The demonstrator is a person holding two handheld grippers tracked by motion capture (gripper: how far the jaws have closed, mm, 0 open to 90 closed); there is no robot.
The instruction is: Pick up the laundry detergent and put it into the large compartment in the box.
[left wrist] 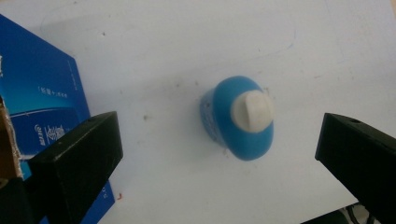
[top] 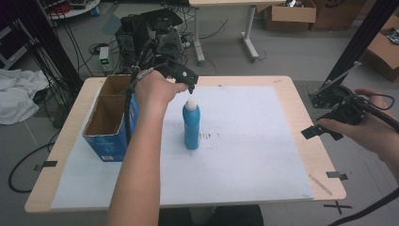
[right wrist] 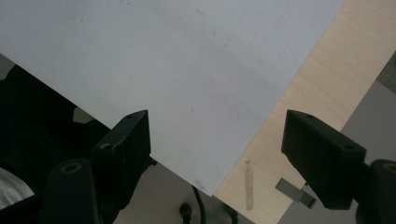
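Covering the table: a white sheet (top: 244, 141) lies over most of the wooden table (top: 308, 155), leaving bare wood along the side edges.
Room: grey floor with cables, a dark equipment stack (top: 148, 33) beyond the far edge, cardboard boxes (top: 289, 14) at the back right.
Bottle: a blue bottle (top: 191, 126) with a white cap stands upright near the middle of the sheet, apart from the box.
Box: an open blue carton (top: 110, 120) stands by the left edge.
Left gripper (top: 190, 87): held from above, directly over the bottle's cap; jaws spread wide, one to each side of the bottle, holding nothing.
Right gripper (top: 324, 129): held beyond the right edge, pointing down at the near right corner; jaws wide apart, empty.
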